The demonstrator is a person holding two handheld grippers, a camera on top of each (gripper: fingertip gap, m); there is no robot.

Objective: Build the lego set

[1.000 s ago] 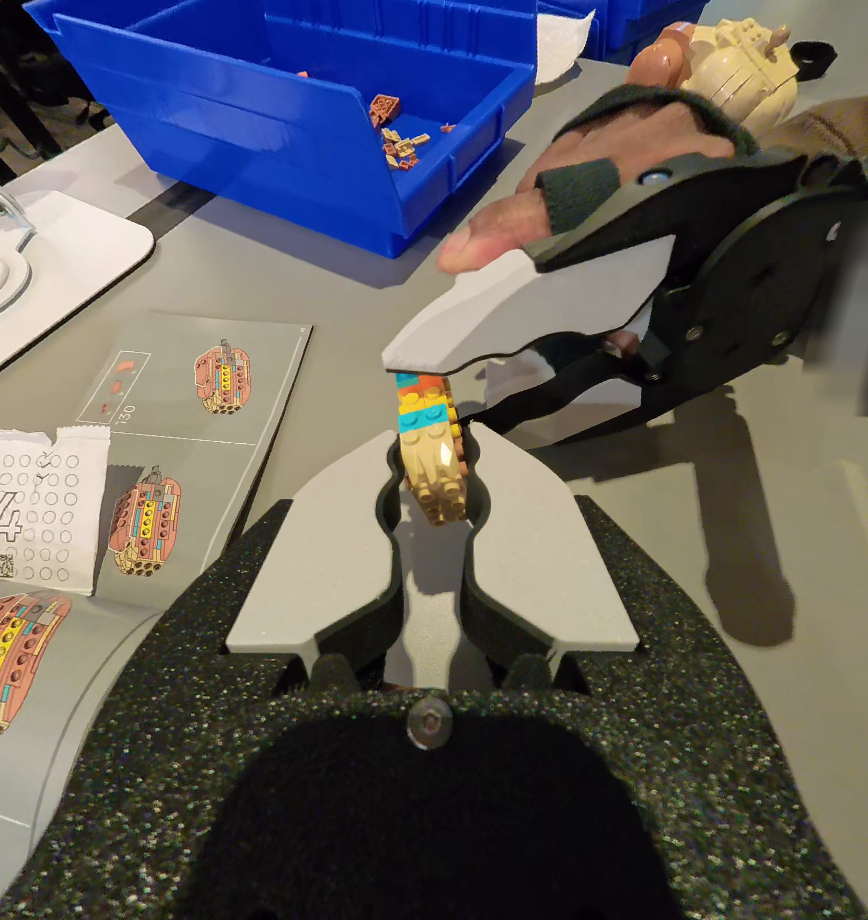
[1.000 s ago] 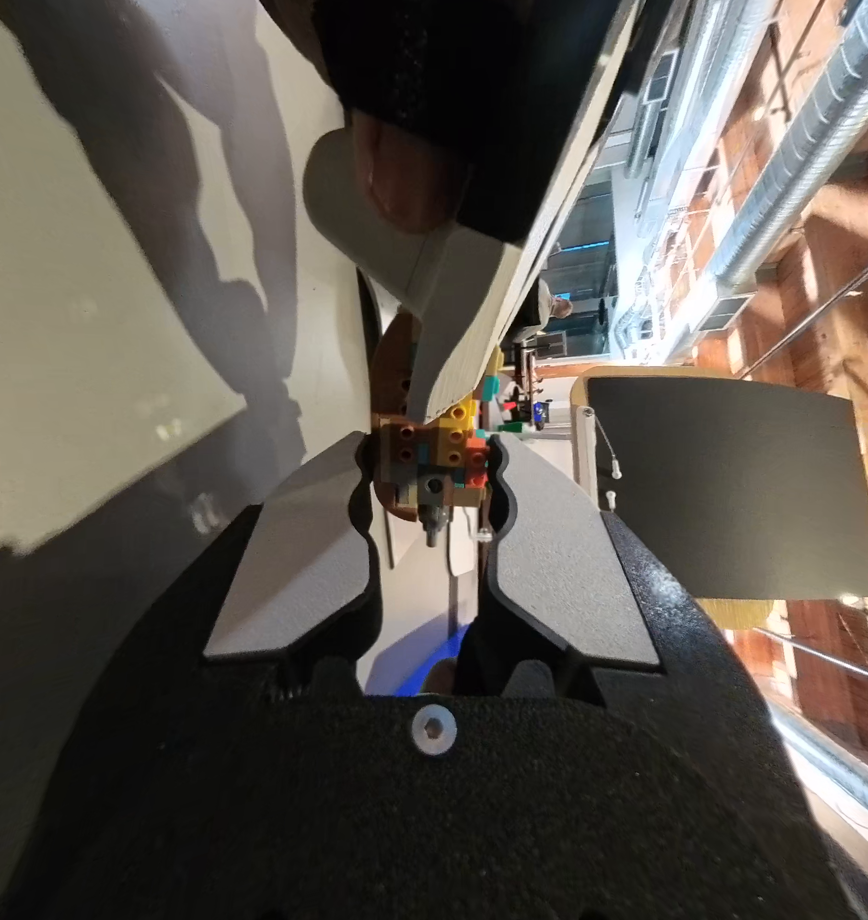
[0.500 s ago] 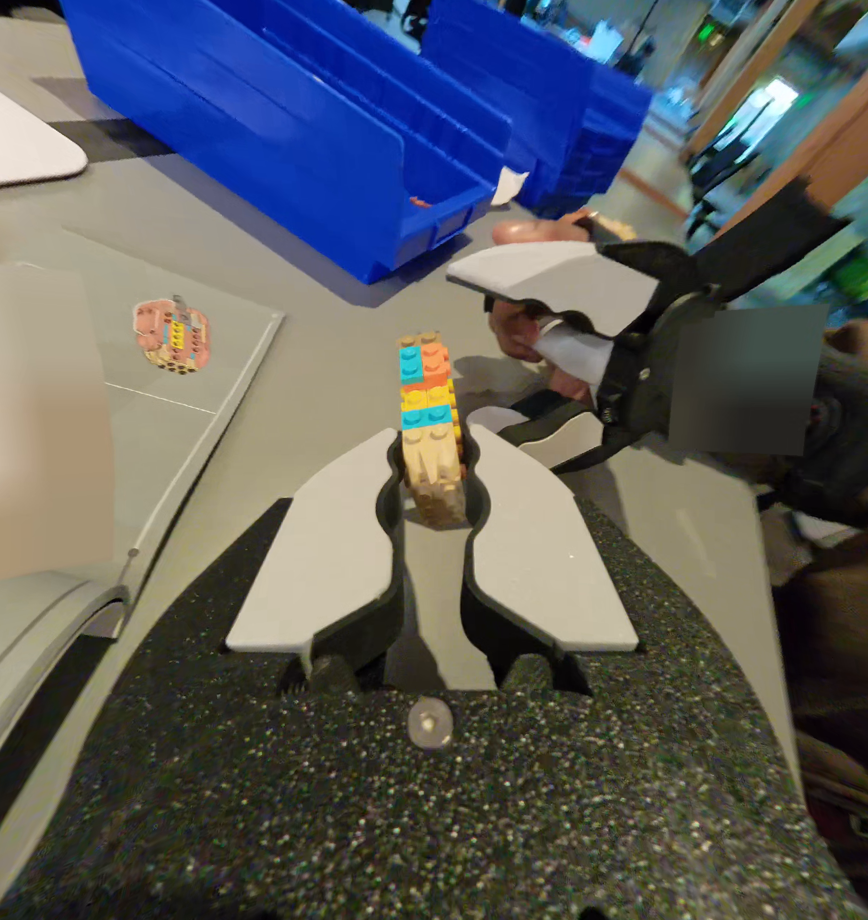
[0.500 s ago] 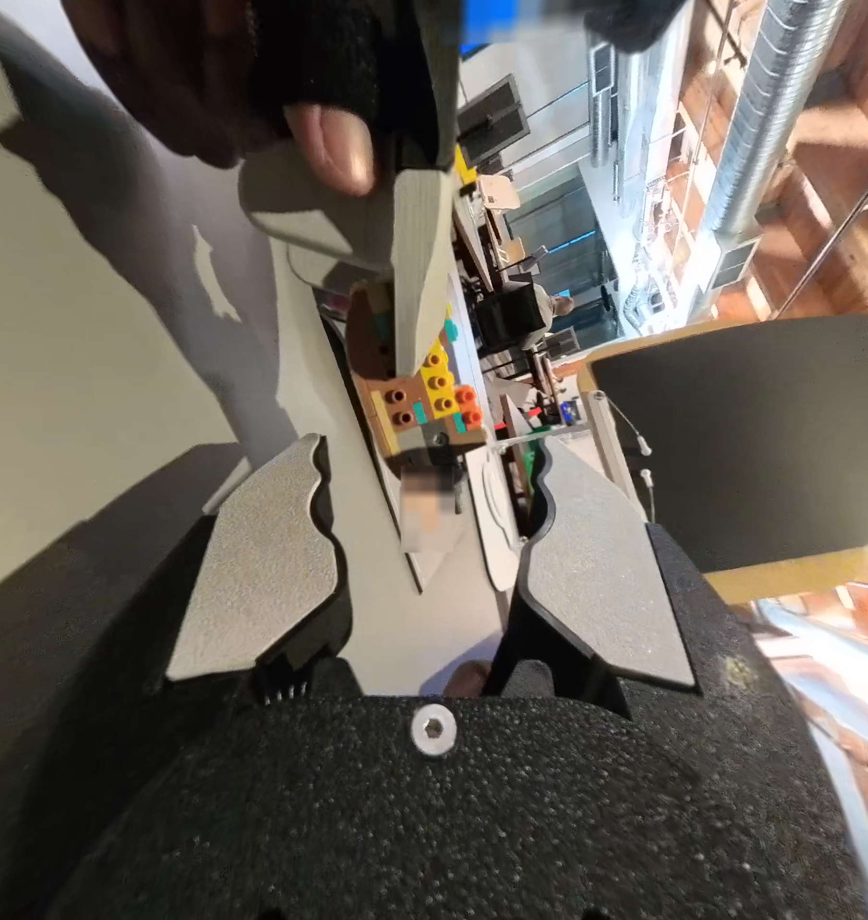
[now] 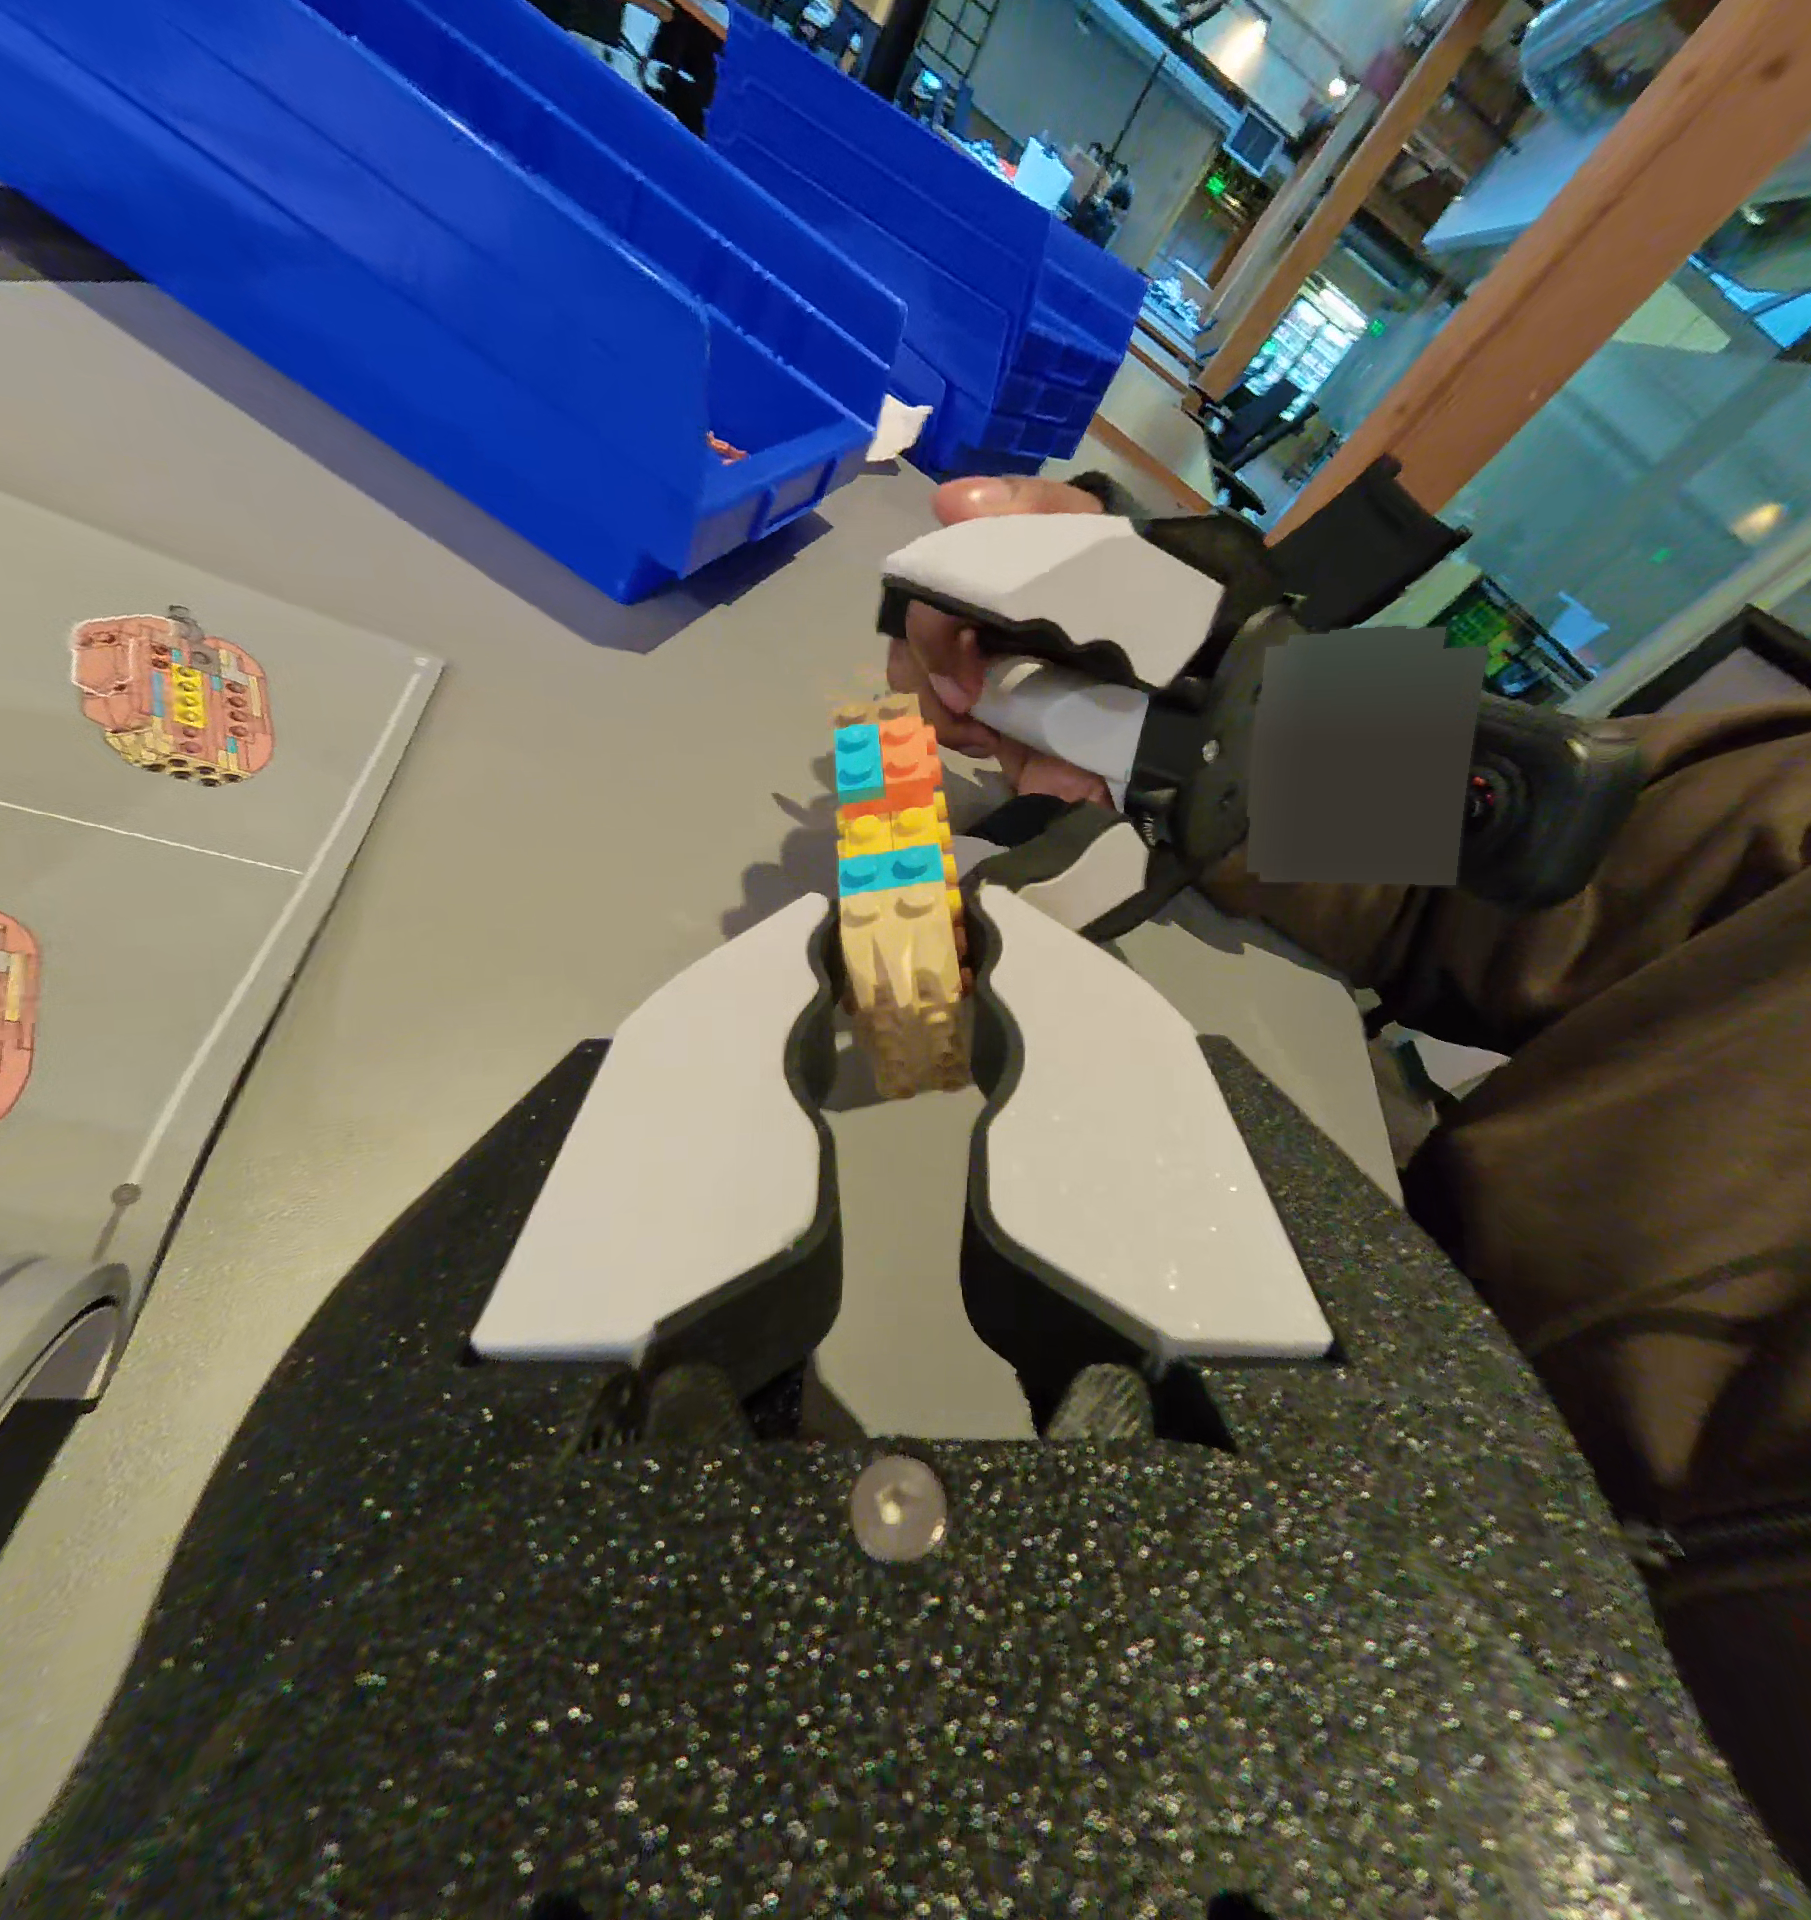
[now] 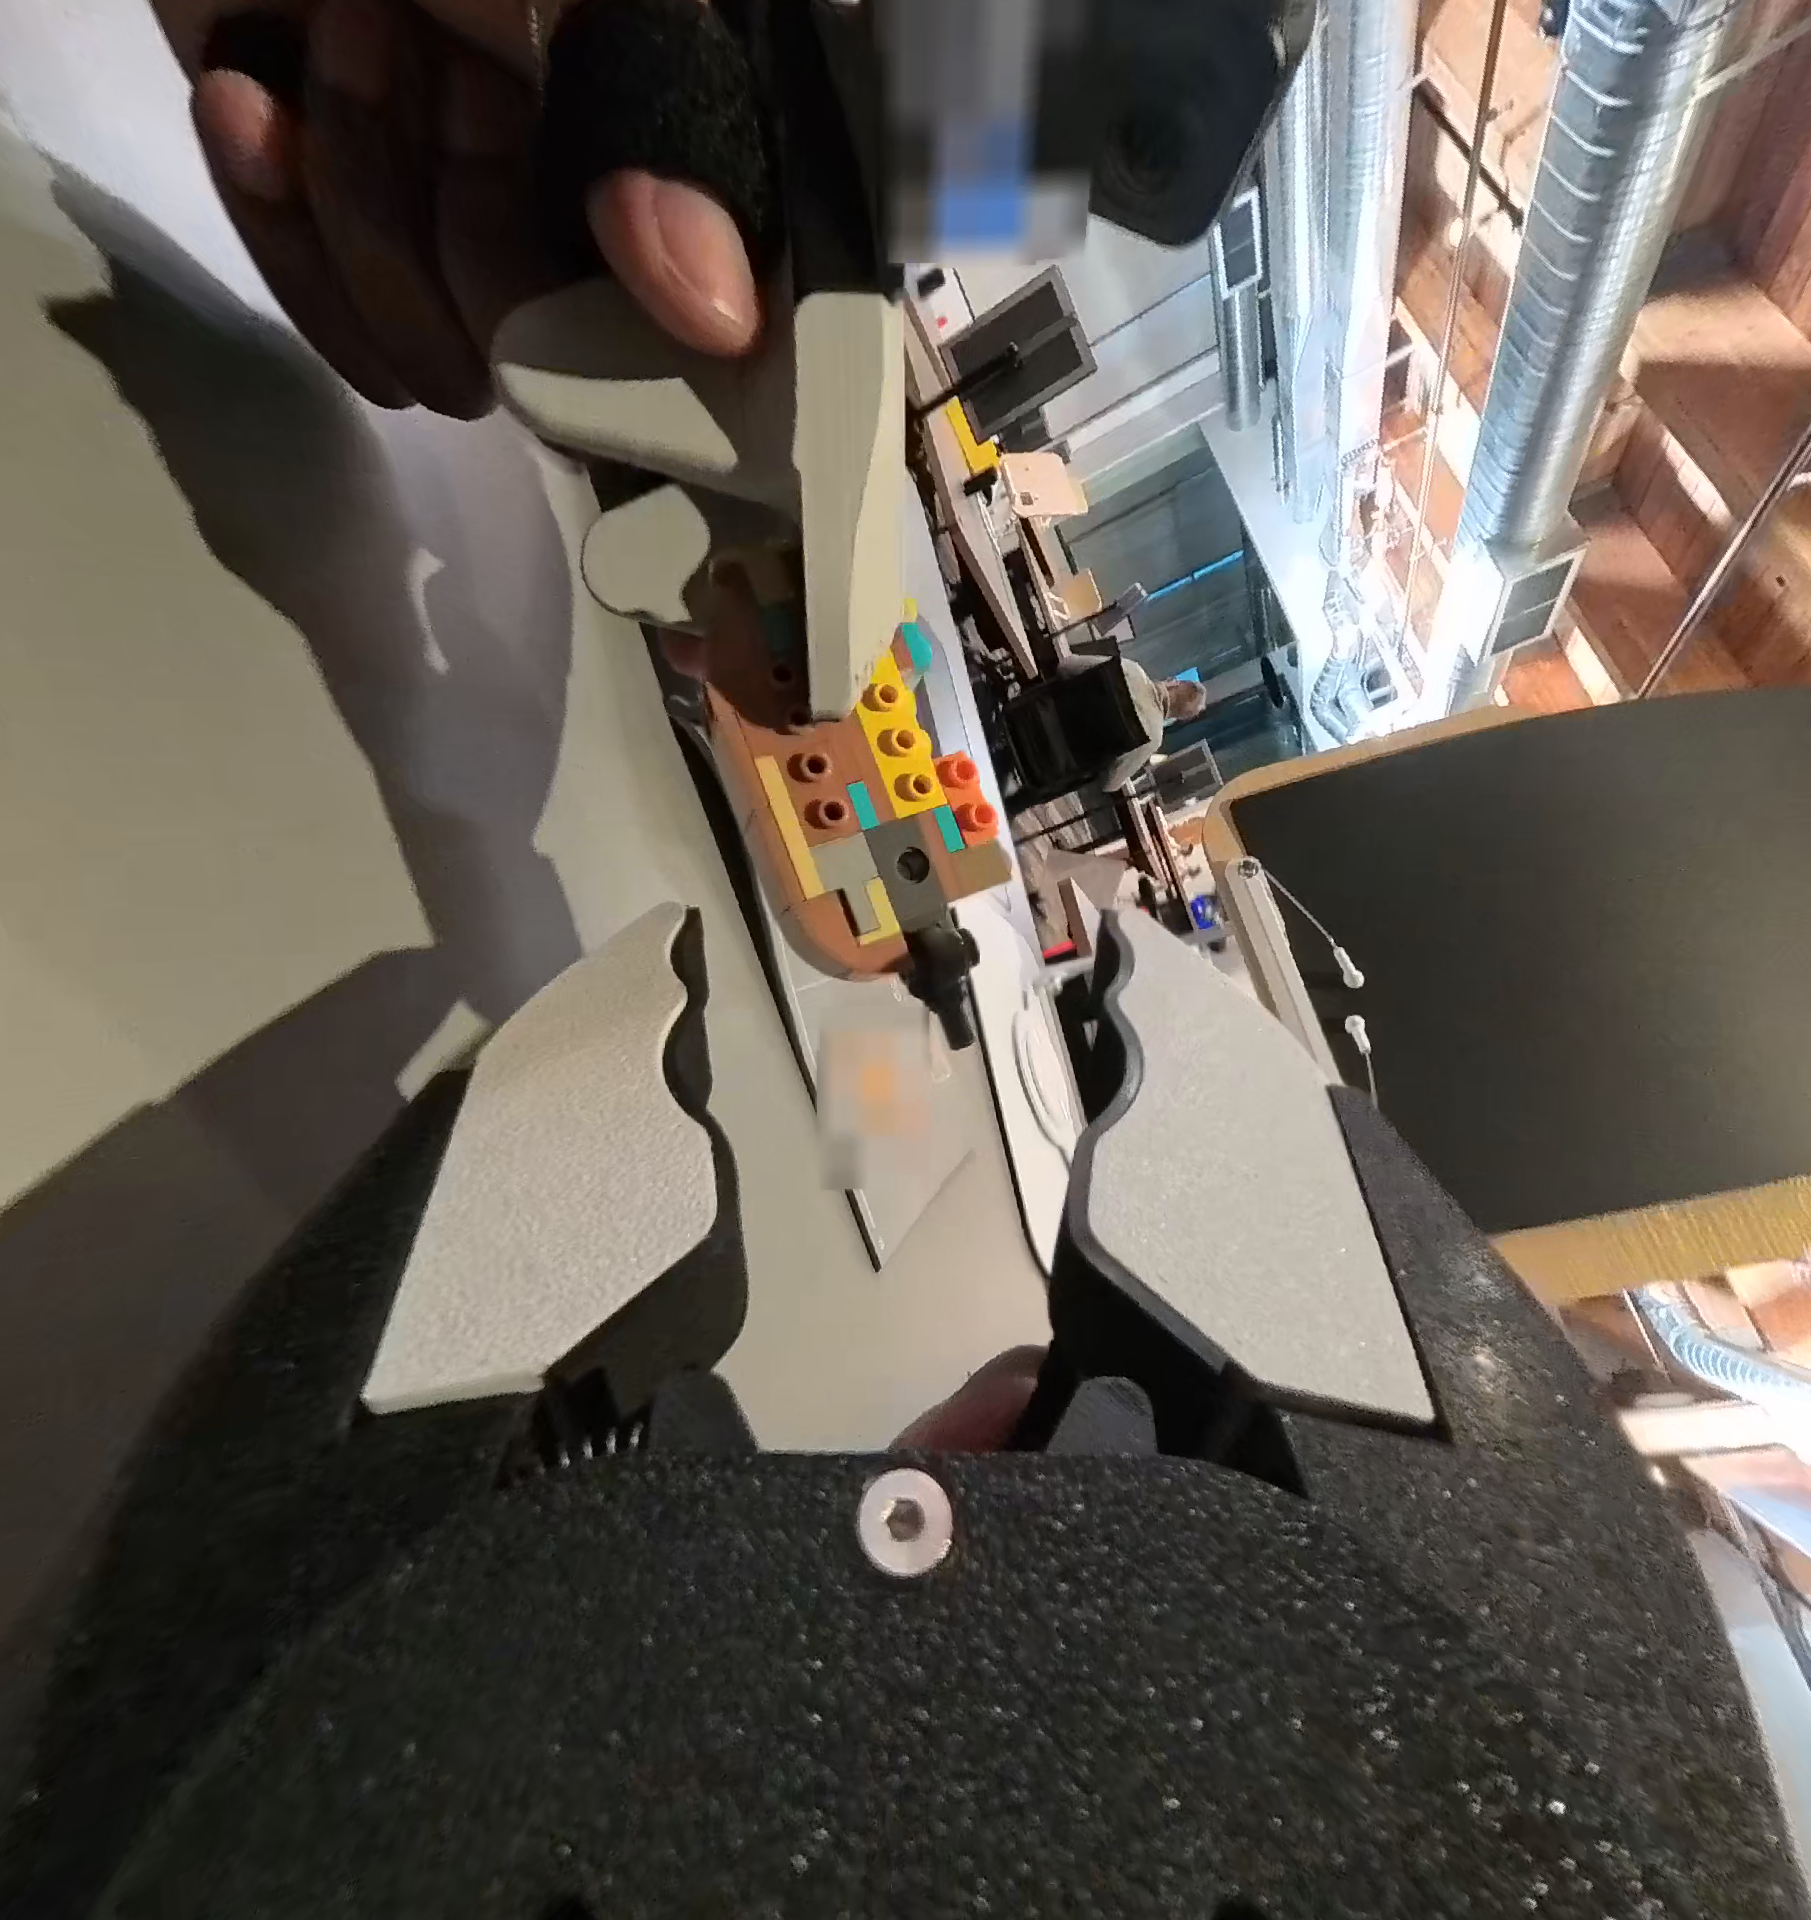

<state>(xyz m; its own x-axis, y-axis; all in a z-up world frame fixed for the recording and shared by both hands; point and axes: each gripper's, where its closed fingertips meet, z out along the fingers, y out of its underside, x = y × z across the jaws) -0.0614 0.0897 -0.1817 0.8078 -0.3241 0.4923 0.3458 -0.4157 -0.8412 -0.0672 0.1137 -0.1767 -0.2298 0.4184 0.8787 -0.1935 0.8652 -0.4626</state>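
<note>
Lego build (image 5: 896, 914) sits edge-on in the left gripper (image 5: 901, 940), pinched tight at its tan lower end, held up above the grey table (image 5: 589, 790). Right gripper (image 6: 896, 971) is spread wide and holds nothing, just short of the dark peg (image 6: 942, 961) end. I'd guess the thing is light and stiff but only stud-held — squeeze across the flat faces, not the peg or loose edge plates, or bits pop off. Smooth plastic, so likely slippery too — instruction sheet (image 5: 184, 831) lies beside.
</note>
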